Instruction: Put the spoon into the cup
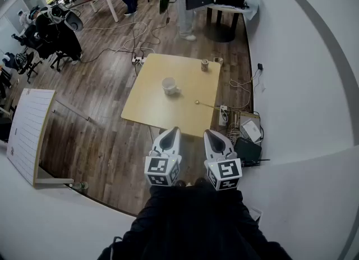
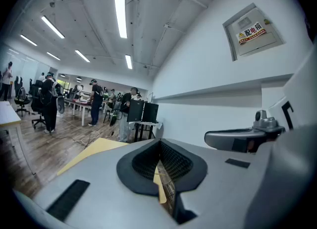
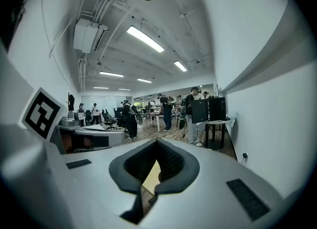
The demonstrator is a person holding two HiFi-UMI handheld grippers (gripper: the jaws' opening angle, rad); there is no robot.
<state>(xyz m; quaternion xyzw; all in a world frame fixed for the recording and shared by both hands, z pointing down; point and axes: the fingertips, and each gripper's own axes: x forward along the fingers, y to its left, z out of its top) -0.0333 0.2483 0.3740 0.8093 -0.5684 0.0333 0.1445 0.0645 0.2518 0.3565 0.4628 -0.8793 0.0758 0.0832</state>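
Note:
A white cup (image 1: pixel 170 86) with a handle stands near the middle of a pale wooden table (image 1: pixel 147 104). To its right, close to the table's right edge, a thin gold spoon (image 1: pixel 205 105) lies flat. Both grippers hang side by side in front of me, short of the table's near edge and well away from cup and spoon. My left gripper (image 1: pixel 171 132) (image 2: pixel 160 147) is shut with nothing between its pads. My right gripper (image 1: pixel 211 134) (image 3: pixel 156 145) is shut and empty too. Through each gripper's jaws only a sliver of the table shows.
A small brown cylinder (image 1: pixel 205 65) and another small object (image 1: pixel 218 60) sit at the table's far right corner. A power strip (image 1: pixel 224 114), cables and a black box (image 1: pixel 247 151) lie on the floor by the white wall. A white board (image 1: pixel 27 135) leans at the left. People stand at desks behind.

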